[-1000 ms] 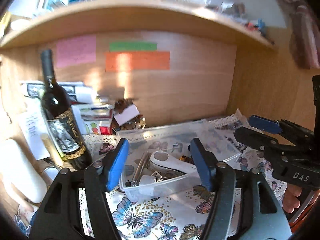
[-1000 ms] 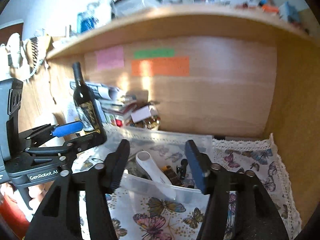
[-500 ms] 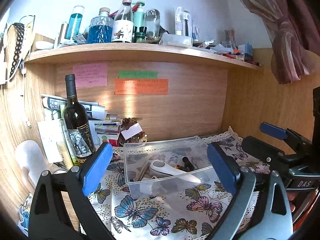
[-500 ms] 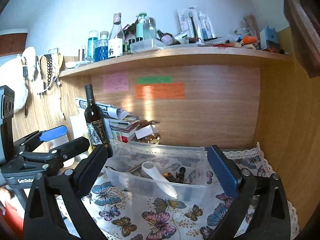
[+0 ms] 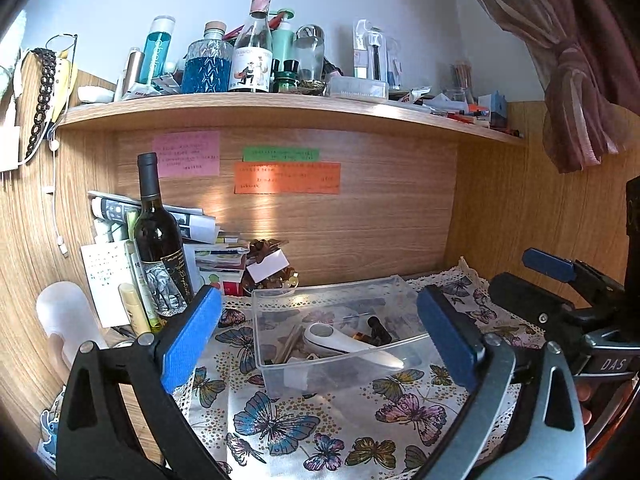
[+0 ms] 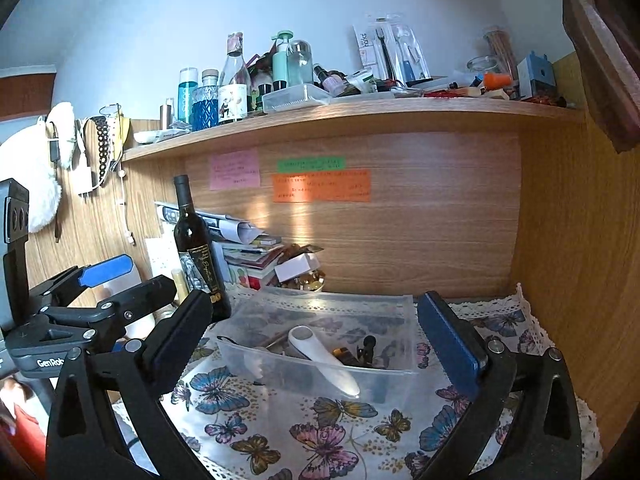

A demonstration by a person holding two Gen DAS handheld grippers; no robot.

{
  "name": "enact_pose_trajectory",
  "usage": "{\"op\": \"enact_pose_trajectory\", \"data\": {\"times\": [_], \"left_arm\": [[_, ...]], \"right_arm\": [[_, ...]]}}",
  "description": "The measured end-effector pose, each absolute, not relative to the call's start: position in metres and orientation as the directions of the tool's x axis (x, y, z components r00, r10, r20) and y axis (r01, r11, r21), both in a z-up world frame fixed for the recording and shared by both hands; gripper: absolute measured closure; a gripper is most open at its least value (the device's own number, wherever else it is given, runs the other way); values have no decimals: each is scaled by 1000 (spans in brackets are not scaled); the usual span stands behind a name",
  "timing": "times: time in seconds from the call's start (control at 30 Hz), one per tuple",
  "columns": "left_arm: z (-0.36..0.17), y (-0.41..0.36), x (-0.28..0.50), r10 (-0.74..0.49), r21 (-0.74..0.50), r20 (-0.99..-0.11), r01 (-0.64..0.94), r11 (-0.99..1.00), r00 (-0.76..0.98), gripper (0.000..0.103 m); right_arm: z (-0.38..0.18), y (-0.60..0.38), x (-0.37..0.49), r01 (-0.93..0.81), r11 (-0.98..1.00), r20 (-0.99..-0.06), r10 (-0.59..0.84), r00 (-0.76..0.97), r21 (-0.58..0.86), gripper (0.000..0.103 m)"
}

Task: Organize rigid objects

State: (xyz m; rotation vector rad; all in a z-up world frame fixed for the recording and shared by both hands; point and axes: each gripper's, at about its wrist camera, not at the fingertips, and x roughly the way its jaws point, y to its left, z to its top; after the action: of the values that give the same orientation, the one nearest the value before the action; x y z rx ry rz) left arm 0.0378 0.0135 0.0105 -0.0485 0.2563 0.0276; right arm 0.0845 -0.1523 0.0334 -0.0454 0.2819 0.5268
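Note:
A clear plastic bin [image 5: 280, 368] [image 6: 248, 360] stands on the butterfly tablecloth [image 5: 280, 428]. In it lie a white handheld tool [image 5: 344, 340] [image 6: 320, 356], wooden sticks and small dark items [image 5: 378, 330]. My left gripper [image 5: 320, 340] is open and empty, held back in front of the bin. My right gripper [image 6: 316, 344] is open and empty too, also in front of the bin. The right gripper shows at the right edge of the left wrist view [image 5: 560, 284]. The left gripper shows at the left of the right wrist view [image 6: 100, 292].
A dark wine bottle [image 5: 158, 240] [image 6: 198, 252] stands left of the bin before stacked papers and books [image 5: 216, 248]. A white cylinder [image 5: 66, 320] stands far left. The shelf [image 5: 280, 108] above holds several bottles. Wooden walls close the back and right side [image 6: 572, 240].
Both grippers have pulled back and up from the bin and their jaws have opened wide. The view now takes in the upper shelf.

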Motion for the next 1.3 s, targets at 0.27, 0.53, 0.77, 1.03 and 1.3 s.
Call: {"op": "enact_pose_trajectory", "data": {"times": [0.27,0.53,0.77,1.03,1.3], "left_arm": [[11,13,39,19,-43,-248,-30,999,969,3],[12,14,40,19,-43,-245,-31,999,969,3],[14,14,42,16,-41,-240,-26,999,971,2],[15,13,44,-1,-46,-240,-11,999,971,2],[14,12,45,-5,-42,-239,-6,999,971,2]], "right_arm": [[34,-153,85,-503,864,-277,491,826,30,0],[34,-153,87,-501,865,-276,490,827,36,0],[34,-153,87,-499,866,-273,489,828,36,0],[35,-153,87,-500,865,-269,491,829,40,0],[34,-153,87,-497,867,-270,487,830,38,0]]}}
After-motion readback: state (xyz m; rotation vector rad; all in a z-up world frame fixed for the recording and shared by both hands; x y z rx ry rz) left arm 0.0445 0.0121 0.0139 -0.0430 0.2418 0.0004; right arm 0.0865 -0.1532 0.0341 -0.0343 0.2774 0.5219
